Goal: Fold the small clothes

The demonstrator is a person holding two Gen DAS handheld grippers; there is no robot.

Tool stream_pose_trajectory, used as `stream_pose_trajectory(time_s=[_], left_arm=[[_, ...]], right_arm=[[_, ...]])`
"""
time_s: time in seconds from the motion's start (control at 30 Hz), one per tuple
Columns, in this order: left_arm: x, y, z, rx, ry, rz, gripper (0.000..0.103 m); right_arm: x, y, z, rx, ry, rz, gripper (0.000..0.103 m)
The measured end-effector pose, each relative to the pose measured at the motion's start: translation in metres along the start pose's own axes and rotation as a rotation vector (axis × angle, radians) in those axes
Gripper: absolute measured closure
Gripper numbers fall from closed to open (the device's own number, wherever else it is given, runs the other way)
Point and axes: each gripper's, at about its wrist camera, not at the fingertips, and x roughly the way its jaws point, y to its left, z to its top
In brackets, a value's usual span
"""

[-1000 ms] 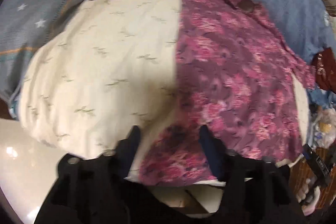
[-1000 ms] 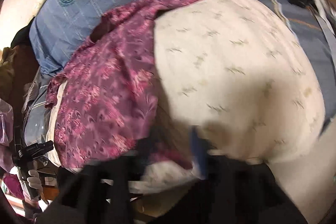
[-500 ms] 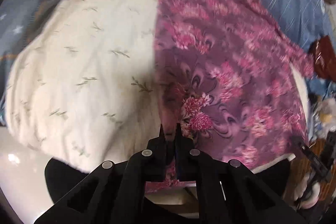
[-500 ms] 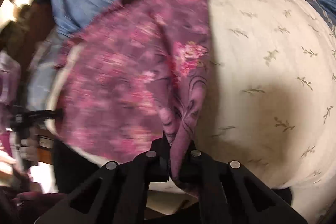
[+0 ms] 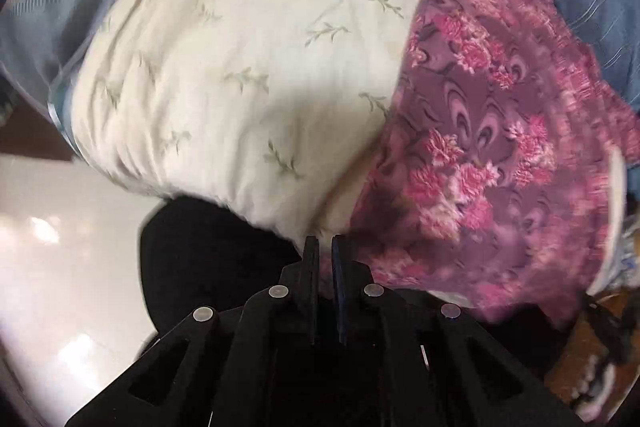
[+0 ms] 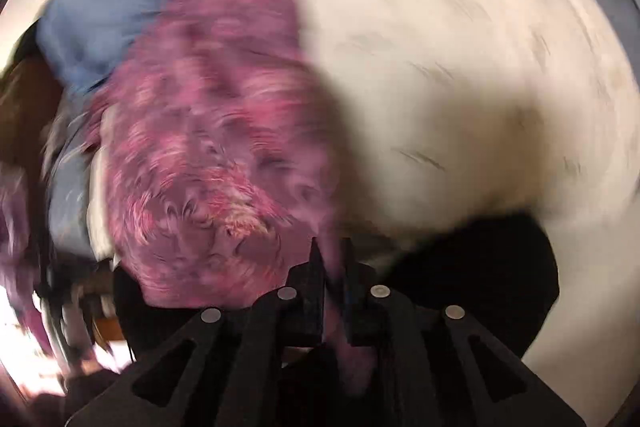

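The left gripper [image 5: 325, 247] is closed to a narrow gap at 6 o'clock, pinching the near hem of the purple floral garment [image 5: 480, 131], which lies from 1 to 5 o'clock on the cream pillow [image 5: 248, 59]. The right gripper [image 6: 332, 251] clamps the same garment [image 6: 208, 147] at 6 o'clock; its jaws have just eased slightly. Risk: the thin fabric may slip from one grip, skewing the fold. No legible writing.

Purple floral garment [image 5: 492, 147] draped over cream pillow [image 5: 248, 67].
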Motion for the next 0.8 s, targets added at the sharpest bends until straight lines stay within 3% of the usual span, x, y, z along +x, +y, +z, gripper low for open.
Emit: stream_pose_trajectory(time_s=[0.1,0.13,0.17,0.23,0.3,0.37,0.53,0.67,0.8], left_arm=[[-0.04,-0.005,0.009,0.036,-0.149,-0.019,0.091],[-0.053,-0.012,0.015,0.06,-0.205,-0.027,0.073],[-0.064,-0.023,0.018,0.079,-0.253,-0.03,0.049],[-0.077,-0.05,0.035,0.102,-0.349,-0.022,0.035],[-0.077,-0.089,0.045,0.167,-0.384,-0.042,0.035],[-0.067,-0.129,0.056,0.237,-0.388,-0.031,0.035],[0.004,-0.2,0.127,0.272,-0.309,-0.019,0.036],[0.064,-0.221,0.151,0.272,-0.234,0.002,0.036],[0.09,-0.236,0.158,0.327,-0.274,0.052,0.034]], right_arm=[[-0.049,-0.006,0.028,0.014,-0.163,0.029,0.089],[-0.066,-0.009,0.045,0.021,-0.249,0.022,0.078],[-0.079,-0.011,0.056,0.028,-0.308,0.02,0.07],[-0.11,-0.021,0.097,0.059,-0.487,-0.01,0.039],[-0.121,-0.031,0.137,0.079,-0.581,-0.028,0.036],[-0.121,-0.04,0.174,0.111,-0.613,-0.02,0.036],[-0.091,-0.093,0.259,0.361,-0.679,0.233,0.035],[-0.061,-0.129,0.298,0.52,-0.71,0.399,0.035],[-0.032,-0.147,0.328,0.591,-0.648,0.41,0.035]])
